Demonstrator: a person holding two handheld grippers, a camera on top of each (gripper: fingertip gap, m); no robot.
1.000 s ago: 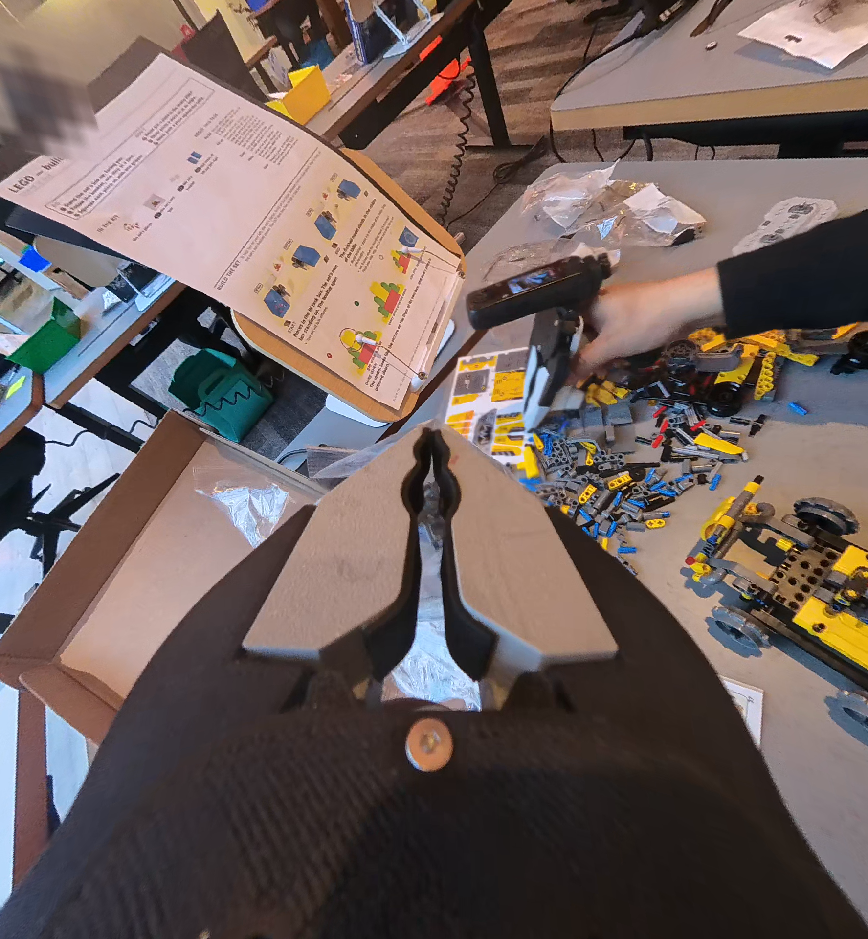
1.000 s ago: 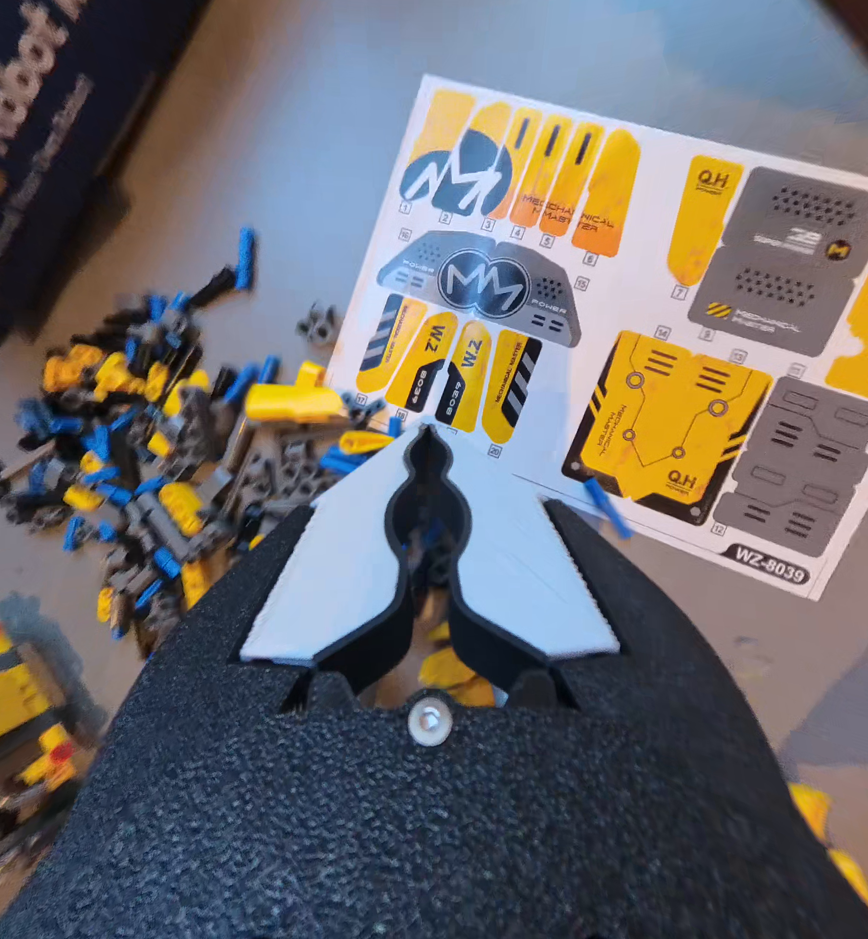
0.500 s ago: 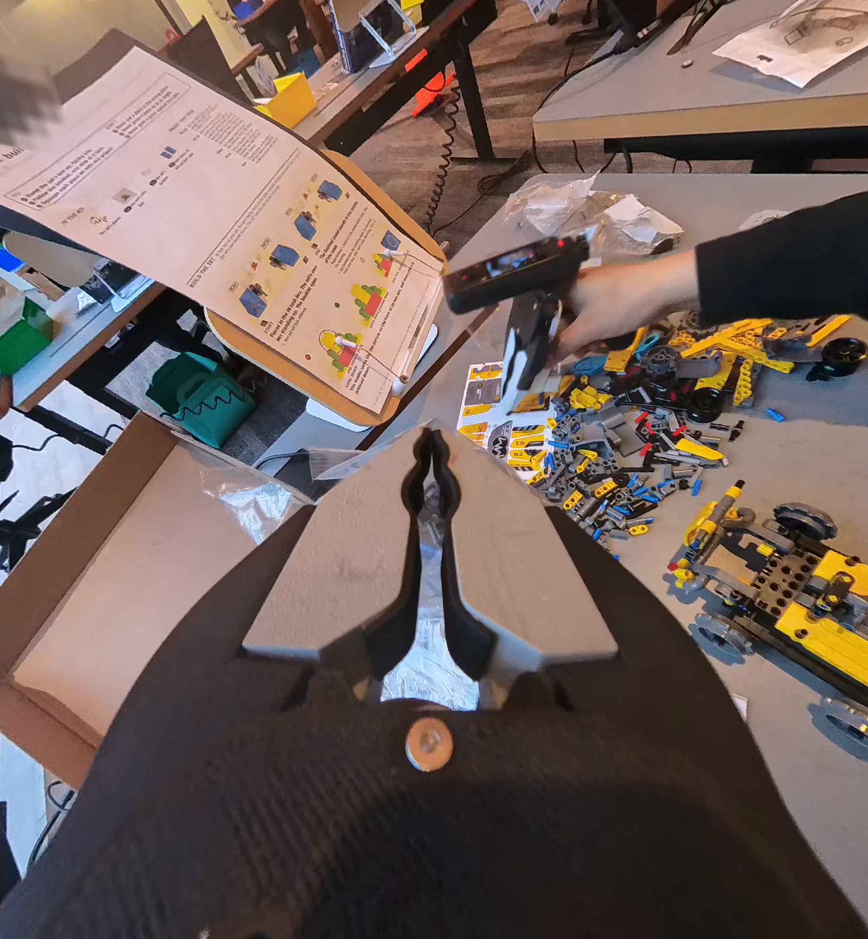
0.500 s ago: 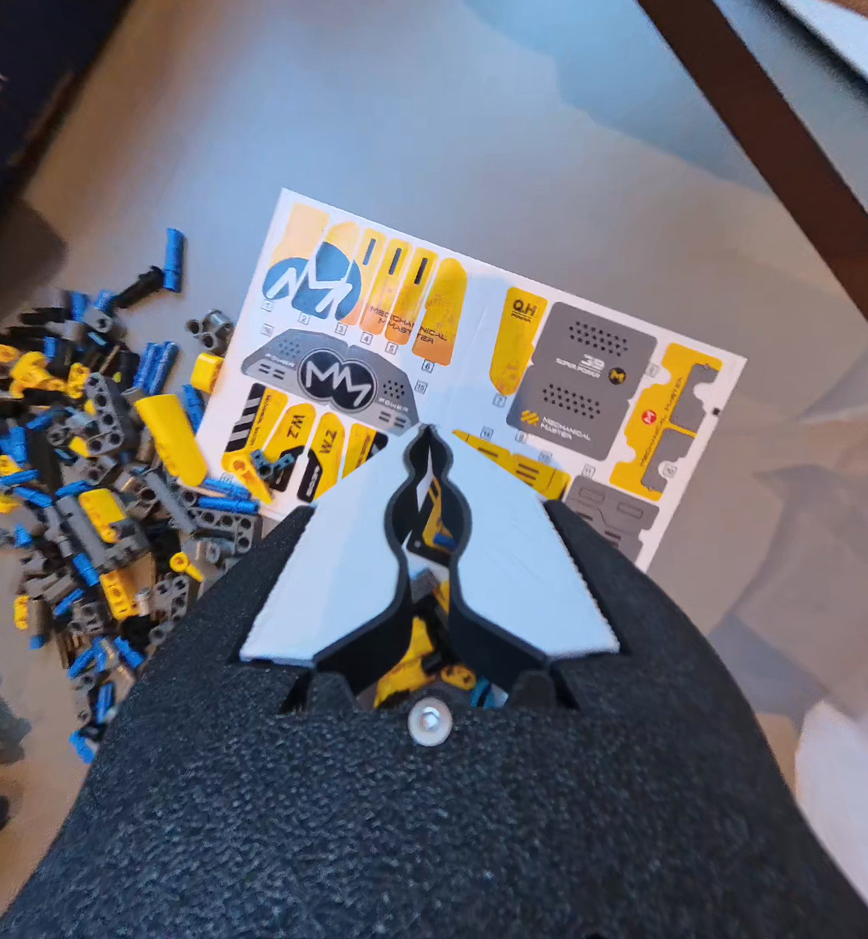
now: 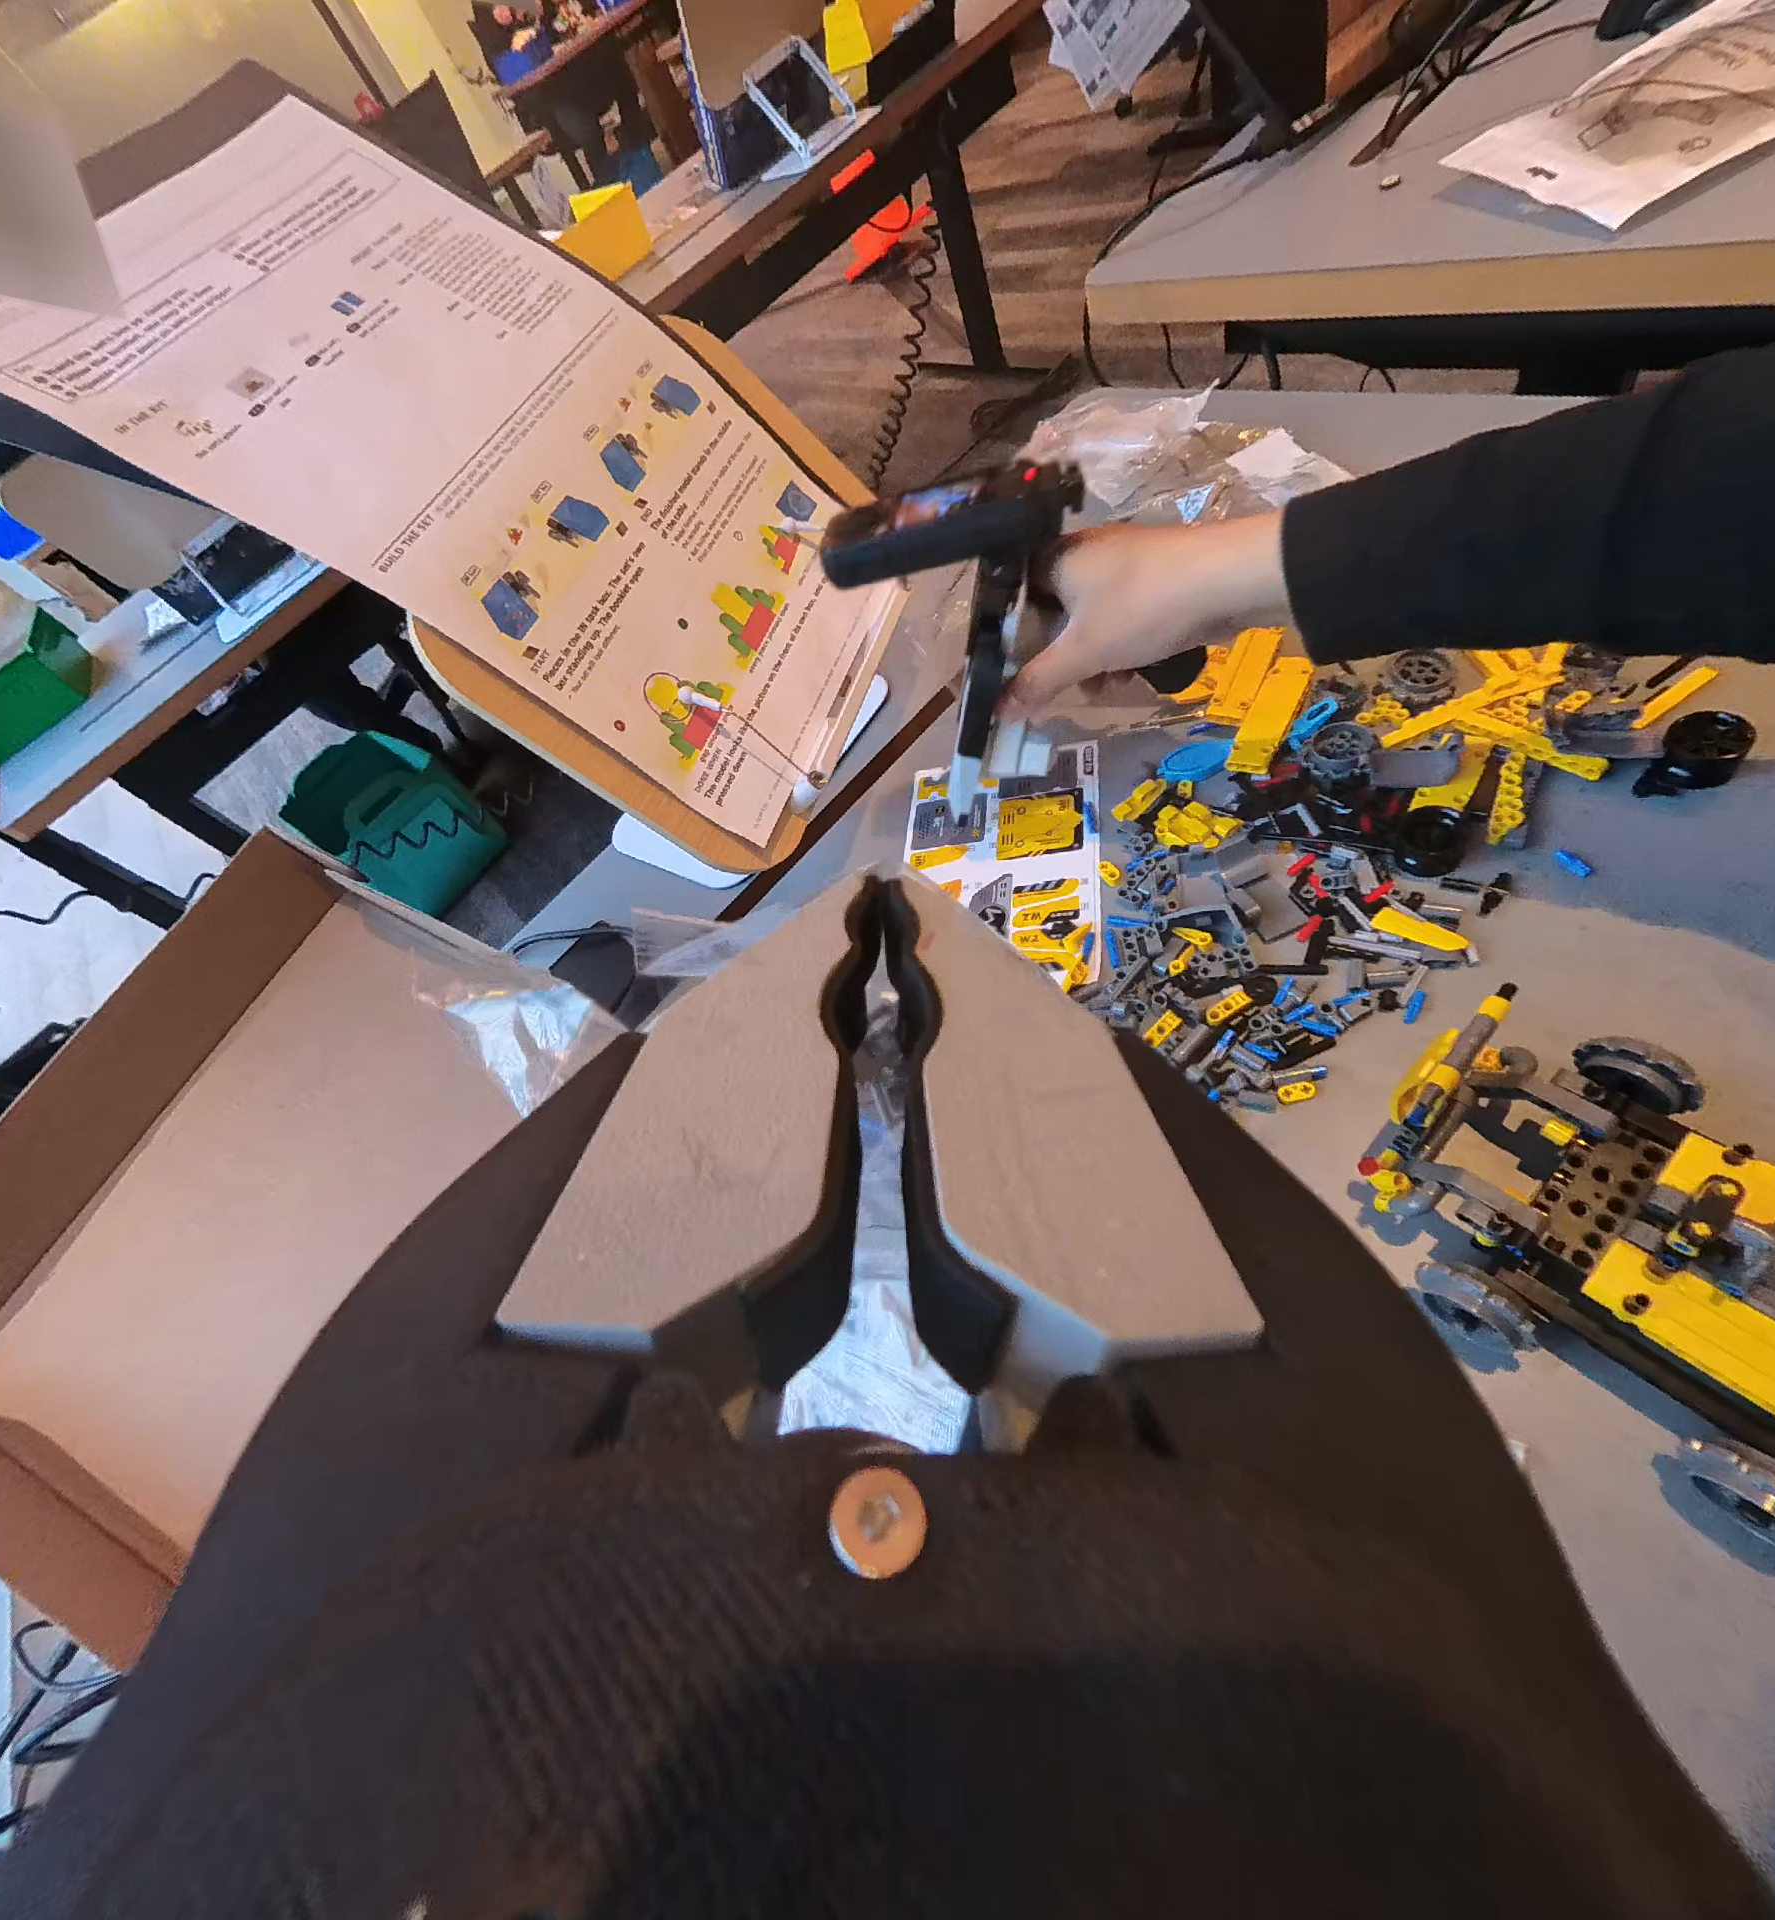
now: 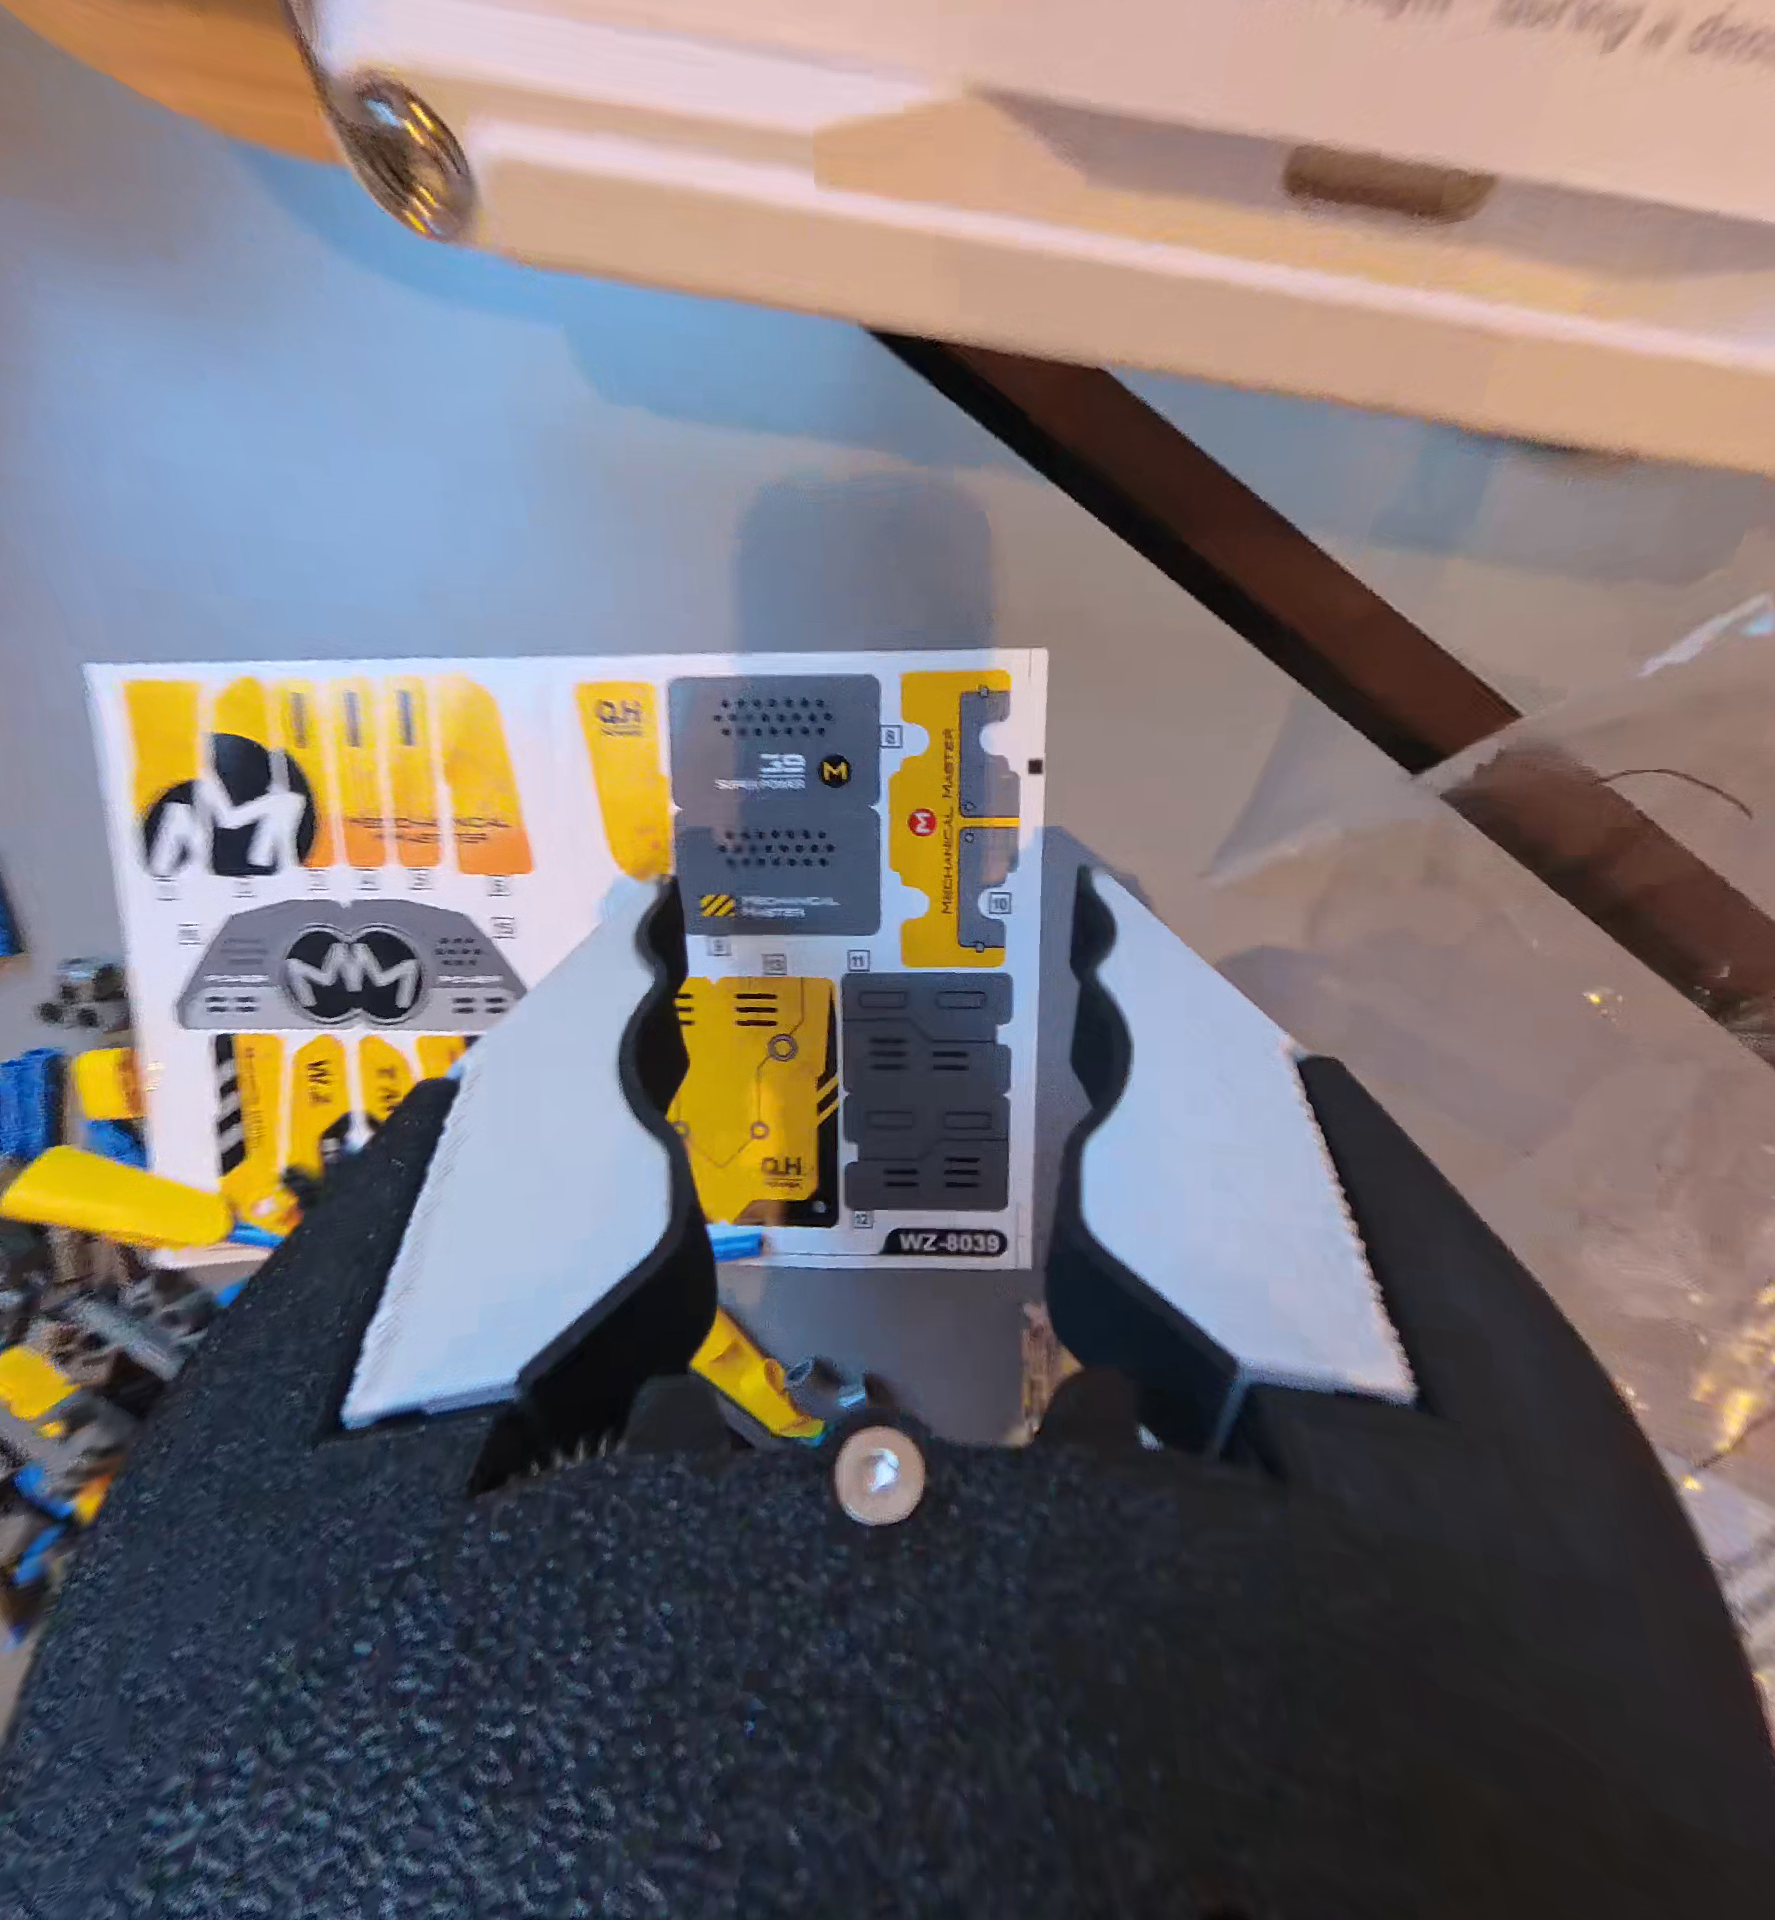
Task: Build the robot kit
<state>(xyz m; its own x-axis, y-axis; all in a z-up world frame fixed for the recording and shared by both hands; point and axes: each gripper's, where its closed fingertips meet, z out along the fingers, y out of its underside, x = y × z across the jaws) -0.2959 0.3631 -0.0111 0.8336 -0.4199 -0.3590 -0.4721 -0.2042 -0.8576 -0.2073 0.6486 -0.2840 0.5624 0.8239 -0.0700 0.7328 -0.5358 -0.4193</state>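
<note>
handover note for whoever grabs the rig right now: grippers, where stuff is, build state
Left gripper: shut, nothing visible between its fingers, held above a clear plastic bag at the edge of the cardboard box.
Right gripper: open, empty, fingers hovering over the sticker sheet, which lies flat on the grey table.
Loose parts pile lies beside the sheet; a few pieces rest on its edge.
Yellow car chassis stands partly assembled on the table, untouched.
Instruction sheet is propped on a stand behind.
Stickers look unpeeled.
</note>
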